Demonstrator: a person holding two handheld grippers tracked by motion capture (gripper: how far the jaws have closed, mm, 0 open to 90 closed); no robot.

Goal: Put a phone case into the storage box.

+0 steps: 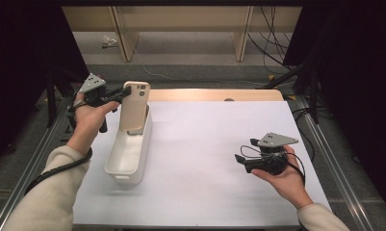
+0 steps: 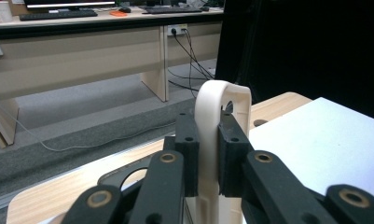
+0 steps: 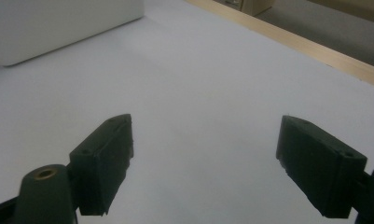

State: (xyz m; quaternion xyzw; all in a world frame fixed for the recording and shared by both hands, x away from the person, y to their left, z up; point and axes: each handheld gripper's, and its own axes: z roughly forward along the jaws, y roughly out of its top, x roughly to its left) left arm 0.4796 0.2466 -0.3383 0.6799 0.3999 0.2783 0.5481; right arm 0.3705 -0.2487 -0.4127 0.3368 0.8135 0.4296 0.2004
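In the high view, the right gripper [image 1: 242, 161] rests at the lower right of the frame, in the person's hand just above the white bench [image 1: 219, 144]. Its 2 jaws stand wide apart with nothing between them; the right gripper view confirms this, with bare bench surface between the pads.

Farther up, at the left of the frame, the white bin [image 1: 128, 154] lies long-wise on the bench. The beige phone case [image 1: 134, 105] stands nearly upright at the far end of the bin, its lower edge inside it. The left gripper [image 1: 125, 93] is clamped on the upper side edge of the case; in the left gripper view the 2 pads press on both faces of the thin wall [image 2: 208, 154].

I judge the step is setting the case into the bin. To do it well, the left hand should lower the case slowly, keep it away from the bin rim, and open only once it rests on the bottom.
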